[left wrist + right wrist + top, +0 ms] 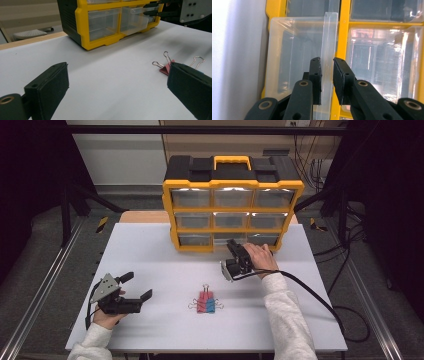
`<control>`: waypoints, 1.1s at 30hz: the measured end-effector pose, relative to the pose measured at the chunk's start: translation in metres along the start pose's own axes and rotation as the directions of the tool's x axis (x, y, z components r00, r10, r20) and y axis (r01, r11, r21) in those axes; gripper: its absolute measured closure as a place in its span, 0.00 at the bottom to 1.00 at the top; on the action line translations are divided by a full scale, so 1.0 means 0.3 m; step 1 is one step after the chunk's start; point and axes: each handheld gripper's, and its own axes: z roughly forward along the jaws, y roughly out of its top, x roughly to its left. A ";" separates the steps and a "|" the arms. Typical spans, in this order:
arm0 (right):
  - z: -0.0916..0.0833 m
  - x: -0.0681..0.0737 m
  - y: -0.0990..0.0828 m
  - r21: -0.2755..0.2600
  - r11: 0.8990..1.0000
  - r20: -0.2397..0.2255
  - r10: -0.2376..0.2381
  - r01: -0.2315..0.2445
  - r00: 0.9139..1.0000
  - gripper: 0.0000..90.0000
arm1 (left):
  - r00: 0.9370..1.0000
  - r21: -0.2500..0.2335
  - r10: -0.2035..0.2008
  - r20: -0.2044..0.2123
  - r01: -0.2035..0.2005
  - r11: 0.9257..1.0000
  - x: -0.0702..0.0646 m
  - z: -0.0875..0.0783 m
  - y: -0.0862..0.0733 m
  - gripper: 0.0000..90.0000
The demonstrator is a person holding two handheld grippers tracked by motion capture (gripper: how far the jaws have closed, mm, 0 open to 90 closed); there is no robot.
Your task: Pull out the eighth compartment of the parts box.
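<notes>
Right tool [327, 75] is clamped on the pull tab [329, 50] of the bottom middle drawer [133, 21] of the yellow organizer [232, 205], drawer axis running straight back toward the hand; left tool [135, 287] rests open, well apart

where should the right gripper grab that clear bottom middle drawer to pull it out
By the thin clear pull tab that juts from the front of the drawer, coming straight at the cabinet from the front. The tab is a flat lip narrow enough for two pads, and the rest of the face is broad and smooth. The right gripper already has its jaws on either side of it, apparently pinching it.
</notes>
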 end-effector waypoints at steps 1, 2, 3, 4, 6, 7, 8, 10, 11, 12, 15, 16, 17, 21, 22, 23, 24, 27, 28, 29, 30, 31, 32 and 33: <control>-0.005 0.002 0.002 0.000 1.000 0.002 -0.002 0.002 1.000 0.86 | 1.000 0.000 0.000 0.000 0.000 1.000 0.000 0.000 0.000 0.04; -0.013 0.006 0.004 0.000 1.000 0.008 0.000 0.000 1.000 0.86 | 1.000 0.000 0.000 0.000 0.000 1.000 0.000 0.000 0.000 0.04; -0.013 0.006 0.004 0.000 1.000 0.008 0.000 0.000 1.000 0.86 | 1.000 0.000 0.001 0.000 -0.001 1.000 0.000 0.000 0.000 0.04; -0.016 0.007 0.005 -0.004 1.000 0.013 -0.006 0.006 1.000 0.86 | 1.000 0.000 0.001 0.001 -0.001 1.000 -0.001 0.000 0.000 0.04; -0.022 0.013 0.006 -0.001 1.000 0.018 -0.002 0.002 1.000 0.86 | 1.000 0.001 0.002 0.001 -0.002 1.000 -0.001 0.001 0.000 0.04; -0.025 0.017 0.007 0.004 1.000 0.024 0.001 -0.001 1.000 0.86 | 1.000 0.001 0.002 0.001 -0.002 1.000 -0.001 0.001 0.000 0.04; -0.025 0.017 0.007 0.004 1.000 0.024 0.001 -0.001 1.000 0.86 | 1.000 0.002 0.002 0.001 -0.002 1.000 -0.002 0.001 0.000 0.04; -0.025 0.022 0.009 0.011 1.000 0.033 0.001 -0.001 0.999 0.86 | 1.000 0.000 0.000 0.001 0.000 1.000 -0.002 0.001 0.001 0.04; -0.025 0.022 0.009 0.011 1.000 0.033 0.001 -0.001 0.999 0.86 | 1.000 0.000 0.000 0.001 0.000 1.000 -0.002 0.001 0.001 0.04; -0.027 0.025 0.011 0.011 1.000 0.034 0.001 -0.001 0.999 0.86 | 1.000 0.001 0.000 0.001 0.000 1.000 -0.001 0.001 0.000 0.04; -0.032 0.024 0.012 0.006 1.000 0.035 0.008 -0.008 0.999 0.87 | 1.000 0.000 0.001 0.002 -0.001 1.000 -0.002 0.001 0.000 0.04; -0.032 0.024 0.012 0.006 1.000 0.035 0.008 -0.008 0.999 0.87 | 1.000 0.000 0.001 0.002 -0.001 1.000 -0.002 0.001 0.000 0.04; -0.036 0.023 0.013 0.007 1.000 0.034 0.009 -0.009 0.999 0.87 | 1.000 0.000 0.001 0.001 -0.001 1.000 -0.002 0.001 0.000 0.04; -0.055 0.026 0.019 -0.001 1.000 0.034 0.007 -0.007 0.999 0.87 | 1.000 0.001 0.002 0.001 -0.002 1.000 -0.002 0.001 0.001 0.04; -0.058 0.027 0.022 -0.006 1.000 0.035 0.004 -0.003 0.999 0.87 | 1.000 0.001 0.001 0.002 -0.001 1.000 -0.003 0.002 0.001 0.04; -0.063 0.031 0.025 -0.006 1.000 0.036 0.008 -0.008 0.999 0.86 | 1.000 0.001 0.001 0.002 -0.001 1.000 -0.003 0.002 0.001 0.04; -0.067 0.032 0.028 -0.008 1.000 0.035 0.004 -0.003 0.999 0.87 | 1.000 0.001 0.002 0.001 -0.002 1.000 -0.003 0.002 0.001 0.04; -0.075 0.035 0.030 -0.015 1.000 0.034 0.007 -0.006 0.999 0.86 | 1.000 0.001 0.002 0.001 -0.002 1.000 -0.003 0.002 0.001 0.04; -0.082 0.039 0.031 -0.011 1.000 0.034 0.014 -0.014 0.999 0.86 | 1.000 0.001 0.002 0.002 -0.002 1.000 -0.003 0.002 0.001 0.04; -0.084 0.040 0.031 -0.010 1.000 0.034 0.015 -0.014 0.999 0.86 | 1.000 0.002 0.003 0.001 -0.003 1.000 -0.004 0.002 0.001 0.04; -0.086 0.041 0.031 -0.008 1.000 0.034 0.012 -0.012 0.999 0.86 | 1.000 0.002 0.003 0.002 -0.003 1.000 -0.004 0.002 0.001 0.04; -0.089 0.040 0.030 -0.011 1.000 0.036 0.008 -0.008 0.999 0.86 | 1.000 0.002 0.002 0.002 -0.002 1.000 -0.004 0.002 0.001 0.04; -0.091 0.040 0.030 -0.011 1.000 0.036 0.011 -0.010 0.999 0.86 | 1.000 0.002 0.003 0.002 -0.003 1.000 -0.004 0.001 0.001 0.04; -0.091 0.040 0.030 -0.011 1.000 0.036 0.011 -0.010 0.999 0.86 | 1.000 0.002 0.003 0.002 -0.003 1.000 -0.004 0.001 0.001 0.04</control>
